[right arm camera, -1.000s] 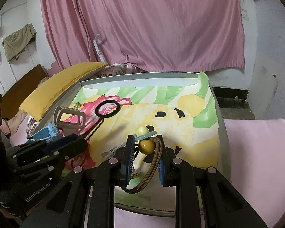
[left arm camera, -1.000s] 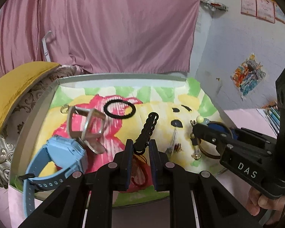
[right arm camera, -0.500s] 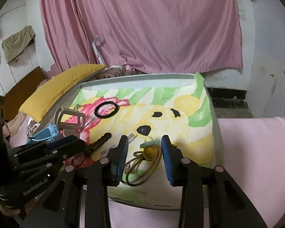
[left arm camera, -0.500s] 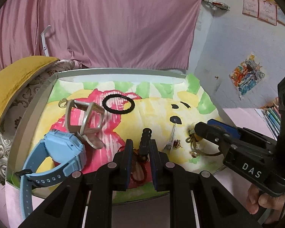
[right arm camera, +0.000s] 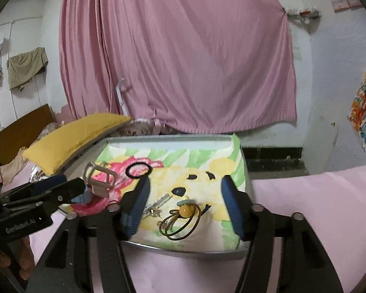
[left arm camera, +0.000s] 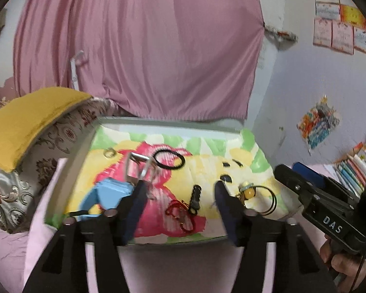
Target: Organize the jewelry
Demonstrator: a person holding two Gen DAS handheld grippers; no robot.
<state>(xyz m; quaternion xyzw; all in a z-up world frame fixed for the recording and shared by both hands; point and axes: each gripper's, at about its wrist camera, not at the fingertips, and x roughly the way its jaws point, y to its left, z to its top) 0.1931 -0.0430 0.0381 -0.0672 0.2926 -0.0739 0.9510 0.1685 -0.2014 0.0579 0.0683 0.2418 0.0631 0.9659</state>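
A grey tray [left arm camera: 158, 124] lined with a cartoon mat holds the jewelry; its front rim [right arm camera: 188, 250] shows in the right wrist view. My left gripper [left arm camera: 179, 197] is open and empty above the tray's near edge. Between its fingers lie a black twisted hair clip [left arm camera: 196, 197] and a red cord bracelet [left arm camera: 180, 213]. My right gripper [right arm camera: 183, 202] is open and empty. Below it lies a brown hair tie with a yellow bead [right arm camera: 181, 219], also seen in the left wrist view [left arm camera: 258, 196]. A blue watch [left arm camera: 105, 193], a silver band [left arm camera: 139, 168] and a black hair ring [left arm camera: 169, 160] lie further left.
A yellow cushion [left arm camera: 26, 119] lies on a patterned pillow left of the tray. Pink bedding [right arm camera: 317, 195] surrounds the tray. A pink curtain [left arm camera: 139, 48] hangs behind it. Pencils and books [left arm camera: 351, 171] sit at the far right. A silver hair pin [right arm camera: 156, 204] lies mid-tray.
Both grippers have opened wide and drawn back from the tray. The black clip left my left gripper and lies on the mat. The beaded hair tie left my right gripper.
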